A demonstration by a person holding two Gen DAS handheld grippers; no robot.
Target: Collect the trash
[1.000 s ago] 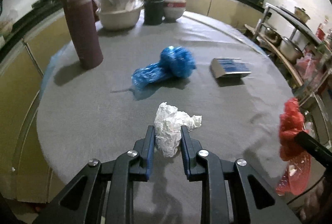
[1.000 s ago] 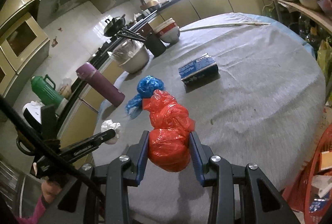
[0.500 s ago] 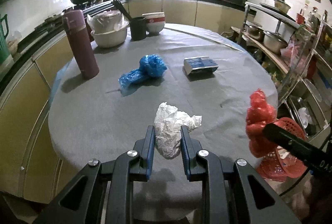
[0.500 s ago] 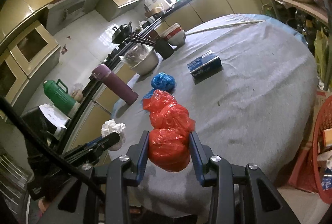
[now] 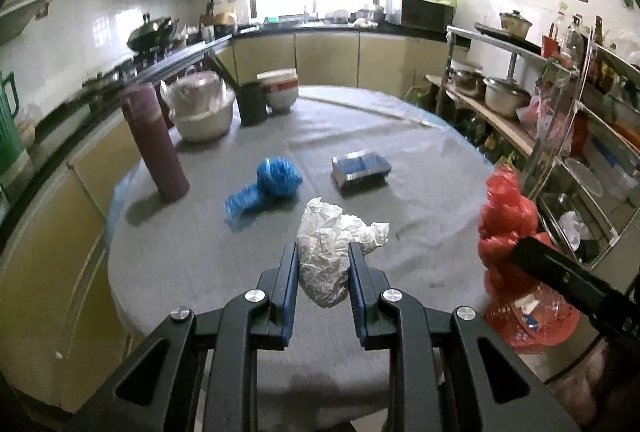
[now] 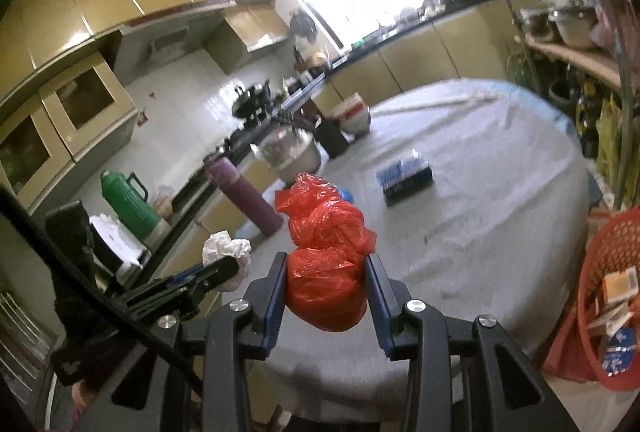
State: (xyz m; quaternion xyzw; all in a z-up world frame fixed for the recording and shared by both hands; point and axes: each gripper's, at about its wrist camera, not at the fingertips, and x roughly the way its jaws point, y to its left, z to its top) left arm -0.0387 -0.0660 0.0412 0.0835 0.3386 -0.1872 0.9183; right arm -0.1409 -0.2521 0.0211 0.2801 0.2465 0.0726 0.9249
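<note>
Pinching crumpled paper wad [image 5: 325, 256] mid-body in left gripper [image 5: 324, 264] | right gripper [image 6: 326, 284] squeezing red plastic bag [image 6: 326, 264] | both probably light, squishy, slippery

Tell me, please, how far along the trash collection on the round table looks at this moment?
Done: the red basket beside the table already holds cartons. In hand: the left gripper is shut on the crumpled white paper, the right gripper on the red plastic bag, both lifted clear. Left: the blue plastic bag lies on the table.
</note>
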